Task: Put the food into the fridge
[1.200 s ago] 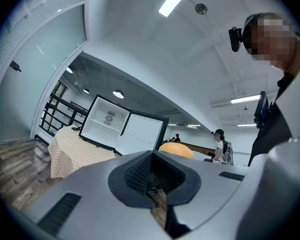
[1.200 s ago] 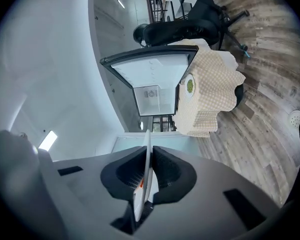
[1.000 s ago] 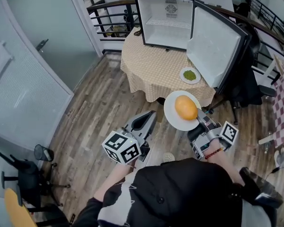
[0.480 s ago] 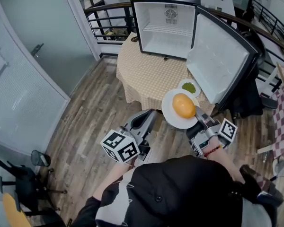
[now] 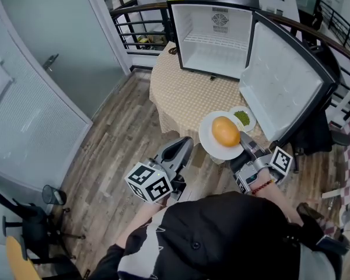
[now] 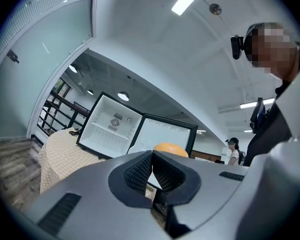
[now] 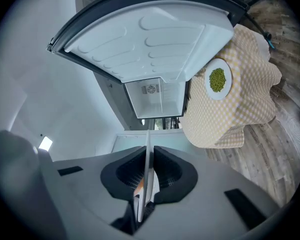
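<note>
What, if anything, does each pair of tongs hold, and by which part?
Right tongs grip the white plate, carrying orange food, by its near rim. Left tongs: shut, empty.

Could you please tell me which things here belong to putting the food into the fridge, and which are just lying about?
Job in hand:
- open fridge
- white plate with orange food, in the right gripper jaws
- small plate of greens on the table

Lying about:
- black cord by the fridge
- black chair
- railing
</note>
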`<action>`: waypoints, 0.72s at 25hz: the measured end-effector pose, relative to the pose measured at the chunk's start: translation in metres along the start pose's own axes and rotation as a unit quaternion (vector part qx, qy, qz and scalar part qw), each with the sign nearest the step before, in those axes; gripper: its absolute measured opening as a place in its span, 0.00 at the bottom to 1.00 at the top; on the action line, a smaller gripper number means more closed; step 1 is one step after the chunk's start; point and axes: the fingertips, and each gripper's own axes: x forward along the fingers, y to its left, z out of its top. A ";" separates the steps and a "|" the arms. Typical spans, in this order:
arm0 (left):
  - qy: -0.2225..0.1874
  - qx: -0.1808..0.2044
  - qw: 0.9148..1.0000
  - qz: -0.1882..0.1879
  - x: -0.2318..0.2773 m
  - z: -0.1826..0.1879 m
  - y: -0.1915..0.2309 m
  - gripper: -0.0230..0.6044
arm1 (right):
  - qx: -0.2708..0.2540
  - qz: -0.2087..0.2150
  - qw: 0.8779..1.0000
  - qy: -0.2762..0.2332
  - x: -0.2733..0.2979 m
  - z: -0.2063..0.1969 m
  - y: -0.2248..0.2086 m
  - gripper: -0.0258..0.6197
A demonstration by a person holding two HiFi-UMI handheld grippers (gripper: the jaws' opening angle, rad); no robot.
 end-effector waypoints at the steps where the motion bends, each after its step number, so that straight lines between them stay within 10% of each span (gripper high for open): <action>1: -0.001 -0.003 1.000 0.000 0.003 0.000 0.003 0.06 | 0.001 -0.001 1.000 0.002 0.004 0.002 -0.002 0.09; 18: -0.001 0.029 1.000 0.007 0.048 0.008 0.043 0.06 | 0.003 0.009 1.000 0.005 0.053 0.040 -0.011 0.09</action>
